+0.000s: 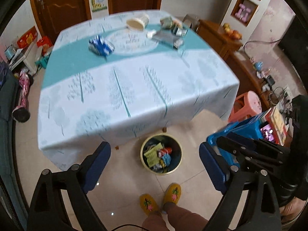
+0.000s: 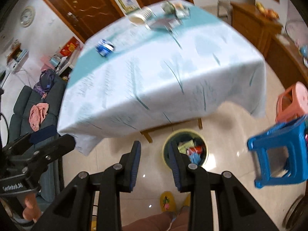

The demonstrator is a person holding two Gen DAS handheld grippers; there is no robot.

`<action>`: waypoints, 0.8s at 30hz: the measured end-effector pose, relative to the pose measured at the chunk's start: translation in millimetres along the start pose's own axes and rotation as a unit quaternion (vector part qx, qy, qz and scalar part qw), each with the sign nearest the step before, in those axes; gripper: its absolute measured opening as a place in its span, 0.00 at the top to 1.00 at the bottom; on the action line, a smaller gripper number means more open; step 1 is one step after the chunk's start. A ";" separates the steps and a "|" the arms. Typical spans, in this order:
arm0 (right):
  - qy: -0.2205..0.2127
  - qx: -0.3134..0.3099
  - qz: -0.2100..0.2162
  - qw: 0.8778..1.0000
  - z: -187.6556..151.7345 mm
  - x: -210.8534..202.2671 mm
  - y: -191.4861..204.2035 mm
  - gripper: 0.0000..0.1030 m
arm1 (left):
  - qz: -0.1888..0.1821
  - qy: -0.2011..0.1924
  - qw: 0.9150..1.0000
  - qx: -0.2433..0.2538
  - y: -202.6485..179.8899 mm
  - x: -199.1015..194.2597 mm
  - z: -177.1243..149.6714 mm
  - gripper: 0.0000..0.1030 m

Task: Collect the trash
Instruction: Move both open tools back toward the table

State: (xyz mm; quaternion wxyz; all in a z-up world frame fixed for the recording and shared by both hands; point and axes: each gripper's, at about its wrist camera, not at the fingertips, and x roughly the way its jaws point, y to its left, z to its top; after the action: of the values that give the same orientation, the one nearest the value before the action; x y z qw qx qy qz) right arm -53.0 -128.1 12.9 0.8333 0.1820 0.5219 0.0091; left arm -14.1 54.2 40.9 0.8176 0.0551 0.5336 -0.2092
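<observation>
A round bin [image 1: 161,154] with several wrappers inside stands on the floor at the table's near edge; it also shows in the right wrist view [image 2: 185,150]. On the table lie a blue-white crumpled packet [image 1: 100,46] [image 2: 105,47], a tipped paper cup [image 1: 137,22] [image 2: 139,17] and a cluster of wrappers and small boxes [image 1: 170,31] [image 2: 171,17] at the far side. My left gripper [image 1: 155,163] is open and empty above the bin. My right gripper [image 2: 155,163] is open and empty, just left of the bin.
The table [image 1: 134,88] wears a pale blue cloth hanging over its edges. A blue plastic stool [image 2: 279,154] and a pink stool [image 2: 292,100] stand at the right. A sofa [image 2: 28,111] is at the left. The person's yellow slippers [image 1: 161,198] are below.
</observation>
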 end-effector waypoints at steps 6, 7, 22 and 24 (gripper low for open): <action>-0.036 -0.008 -0.005 0.999 14.0 -32.1 16.2 0.71 | -0.015 -0.032 0.999 -0.002 4.6 -29.5 16.5 0.11; -0.044 -0.008 -0.008 0.999 16.3 -37.8 18.0 0.71 | -0.018 -0.037 0.999 -0.001 5.8 -33.1 19.3 0.11; -0.106 -0.002 -0.039 0.994 56.5 -68.9 27.4 0.71 | -0.038 -0.083 0.996 0.022 2.8 -61.8 58.9 0.10; -0.112 -0.001 -0.037 0.993 64.3 -70.2 25.8 0.70 | -0.035 -0.089 0.995 0.022 2.1 -61.4 68.7 0.10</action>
State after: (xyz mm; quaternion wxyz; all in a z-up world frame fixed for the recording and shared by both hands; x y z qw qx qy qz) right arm -24.3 -137.3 106.8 0.8864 0.1618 0.4317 -0.0414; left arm 24.0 52.0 124.8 0.8525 0.0354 0.4556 -0.2537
